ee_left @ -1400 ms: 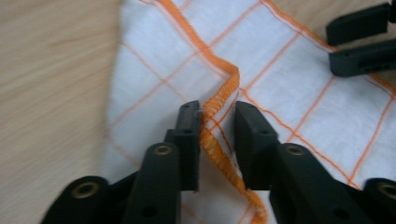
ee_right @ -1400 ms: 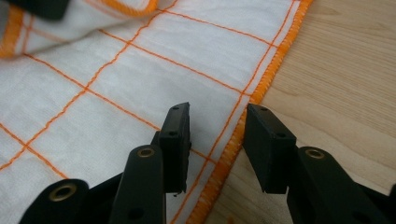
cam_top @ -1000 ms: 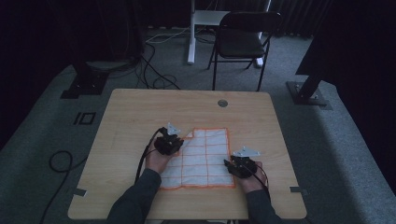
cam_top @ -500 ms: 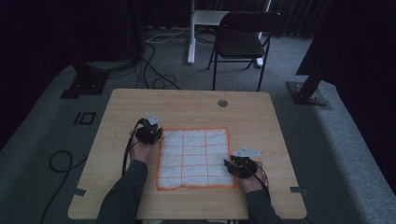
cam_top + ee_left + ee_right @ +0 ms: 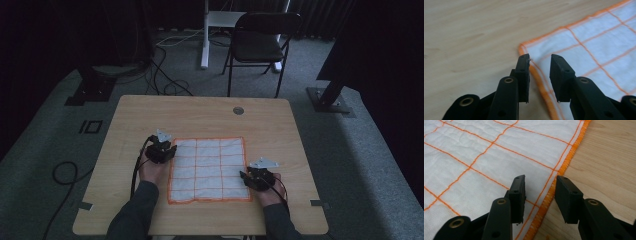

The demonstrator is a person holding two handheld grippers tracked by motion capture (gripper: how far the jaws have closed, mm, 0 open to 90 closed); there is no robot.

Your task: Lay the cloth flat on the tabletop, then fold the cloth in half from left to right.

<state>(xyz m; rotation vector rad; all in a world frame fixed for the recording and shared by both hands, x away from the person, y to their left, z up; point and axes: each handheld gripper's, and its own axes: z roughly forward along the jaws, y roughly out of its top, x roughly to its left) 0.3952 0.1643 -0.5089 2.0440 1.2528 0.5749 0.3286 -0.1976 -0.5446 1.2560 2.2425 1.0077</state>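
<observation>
One cloth point(image 5: 209, 170) (orange-gridded), two grippers, left point(image 5: 161, 149) and right point(image 5: 256, 178), jaws apart, empty.

You have a white cloth point(image 5: 209, 170) crossed by thin orange lines into a grid of squares, with a bright orange stitched hem all round. It lies on a pale, light-brown wood-grain surface point(image 5: 150, 115). Both your grippers are black: the left gripper point(image 5: 161, 150) and the right gripper point(image 5: 259, 178), each topped with a light grey plate, brass-coloured rivets along the fingers point(image 5: 522, 72).
</observation>
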